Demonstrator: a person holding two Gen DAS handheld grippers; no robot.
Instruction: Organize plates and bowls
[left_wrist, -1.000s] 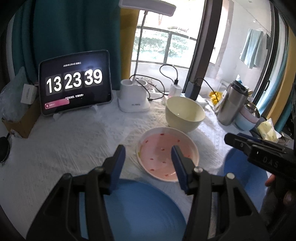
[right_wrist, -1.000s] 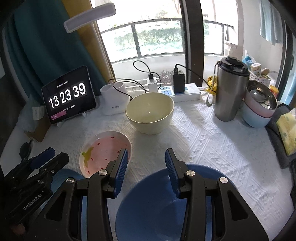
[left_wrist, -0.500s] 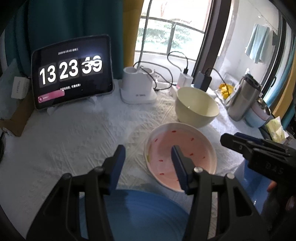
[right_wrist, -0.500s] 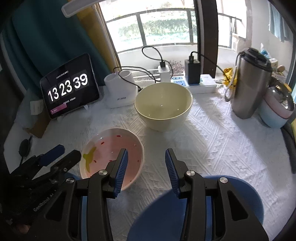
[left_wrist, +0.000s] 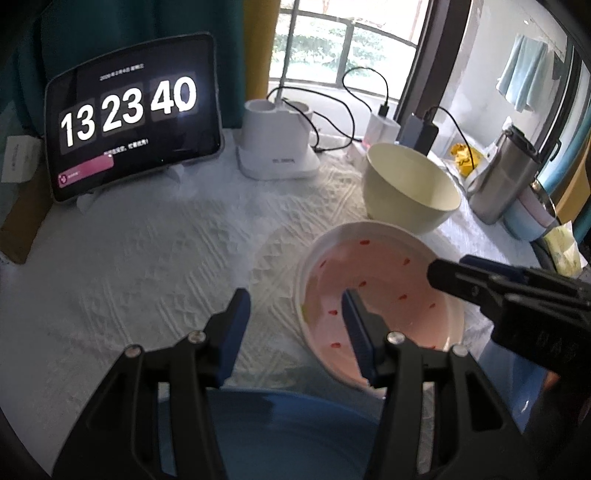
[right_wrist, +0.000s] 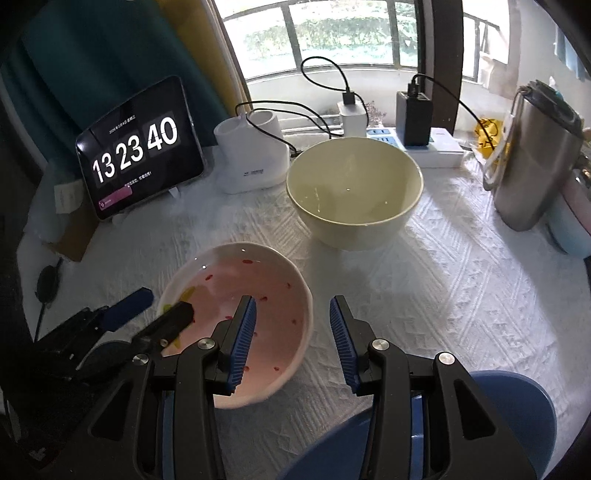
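A pink plate (left_wrist: 380, 291) (right_wrist: 236, 291) with red specks lies on the white cloth, and a cream bowl (left_wrist: 410, 192) (right_wrist: 354, 184) stands just behind it. My left gripper (left_wrist: 295, 317) (right_wrist: 162, 306) hangs open over the plate's left rim, holding nothing. Over the plate's right rim my right gripper (right_wrist: 291, 314) (left_wrist: 448, 267) is open too, with nothing held. A blue plate (left_wrist: 288, 424) lies under the left gripper near the front edge. Below the right gripper sits a blue bowl (right_wrist: 498, 406), partly hidden by it.
A tablet clock (left_wrist: 133, 114) leans at the back left beside a white lamp base (left_wrist: 277, 147). Chargers and cables (right_wrist: 413, 114) line the window sill. A steel tumbler (right_wrist: 532, 162) and stacked pastel bowls (left_wrist: 528, 218) stand at the right.
Both grippers have moved forward and down towards the pink plate, which now looms larger beneath their fingers. Neither gripper's opening changed. The clock ticked from 39 to 40.
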